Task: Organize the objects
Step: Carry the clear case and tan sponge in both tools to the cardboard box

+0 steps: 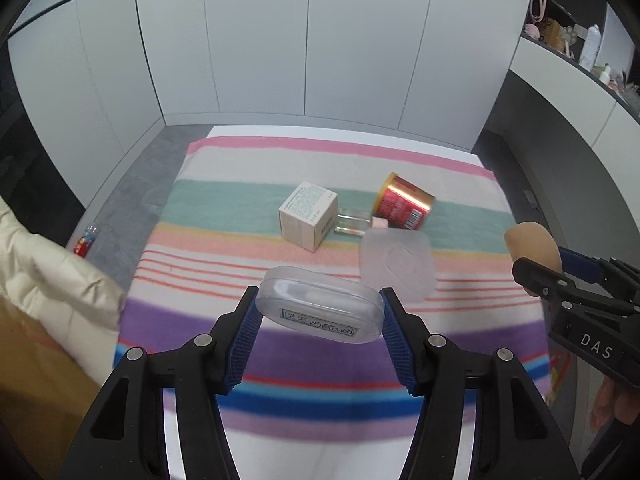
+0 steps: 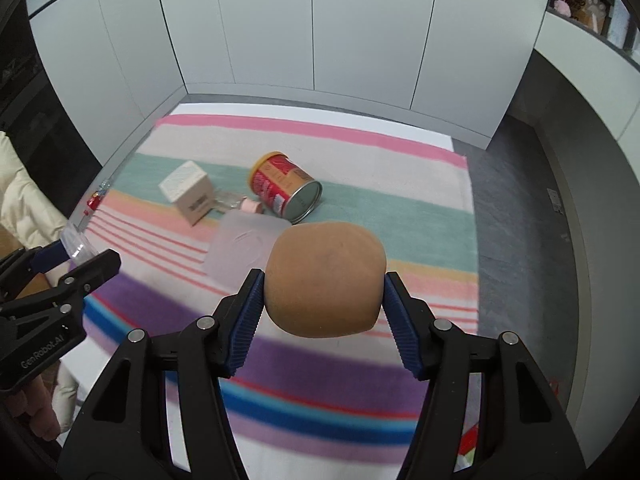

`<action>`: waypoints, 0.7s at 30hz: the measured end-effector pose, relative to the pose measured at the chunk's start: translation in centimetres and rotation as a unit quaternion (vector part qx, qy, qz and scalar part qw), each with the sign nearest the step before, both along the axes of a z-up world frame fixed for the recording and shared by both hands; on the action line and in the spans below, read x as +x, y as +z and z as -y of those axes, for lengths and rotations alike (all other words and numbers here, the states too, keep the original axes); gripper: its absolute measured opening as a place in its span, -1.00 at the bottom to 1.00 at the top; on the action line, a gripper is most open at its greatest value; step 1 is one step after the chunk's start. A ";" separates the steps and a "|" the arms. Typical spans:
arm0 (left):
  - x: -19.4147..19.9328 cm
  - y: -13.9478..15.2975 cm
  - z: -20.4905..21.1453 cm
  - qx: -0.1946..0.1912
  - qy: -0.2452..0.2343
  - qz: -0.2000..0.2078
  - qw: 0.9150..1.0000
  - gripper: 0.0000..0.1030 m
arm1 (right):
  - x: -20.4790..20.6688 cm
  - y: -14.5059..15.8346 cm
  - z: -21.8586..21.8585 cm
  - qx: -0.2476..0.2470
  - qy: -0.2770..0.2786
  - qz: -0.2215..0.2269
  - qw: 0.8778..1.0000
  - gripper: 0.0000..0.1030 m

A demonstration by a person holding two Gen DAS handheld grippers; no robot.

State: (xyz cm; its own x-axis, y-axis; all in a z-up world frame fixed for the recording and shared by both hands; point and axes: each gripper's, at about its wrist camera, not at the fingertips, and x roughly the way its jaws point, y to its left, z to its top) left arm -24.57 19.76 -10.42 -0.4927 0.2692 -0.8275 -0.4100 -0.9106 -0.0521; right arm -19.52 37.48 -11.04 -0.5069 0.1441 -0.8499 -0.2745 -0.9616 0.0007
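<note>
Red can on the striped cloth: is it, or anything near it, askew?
Yes. The red can lies tipped on its side, open end toward the right wrist camera. Beside it a small glass bottle also lies flat against the tilted beige box. Nothing looks spilled.

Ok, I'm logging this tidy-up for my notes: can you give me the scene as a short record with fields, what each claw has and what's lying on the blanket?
left claw: shut on clear plastic case, held above the blanket
right claw: shut on brown rounded sponge, also lifted
surface: striped blanket
red can: on its side, open end towards the right wrist camera
beige box: beside a small glass bottle
frosted lid: flat on the blanket, near the can
</note>
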 end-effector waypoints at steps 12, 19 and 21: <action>6.6 7.1 3.4 0.026 0.002 -0.021 0.999 0.16 | 6.5 7.1 4.7 -0.012 0.005 -0.026 1.000 0.21; 9.9 9.8 6.5 0.055 0.016 -0.051 0.997 0.16 | 8.7 9.4 7.9 0.007 0.026 -0.044 0.999 0.21; 10.1 10.1 7.3 0.061 0.025 -0.057 0.996 0.16 | 8.8 9.5 8.4 0.002 0.030 -0.049 0.998 0.21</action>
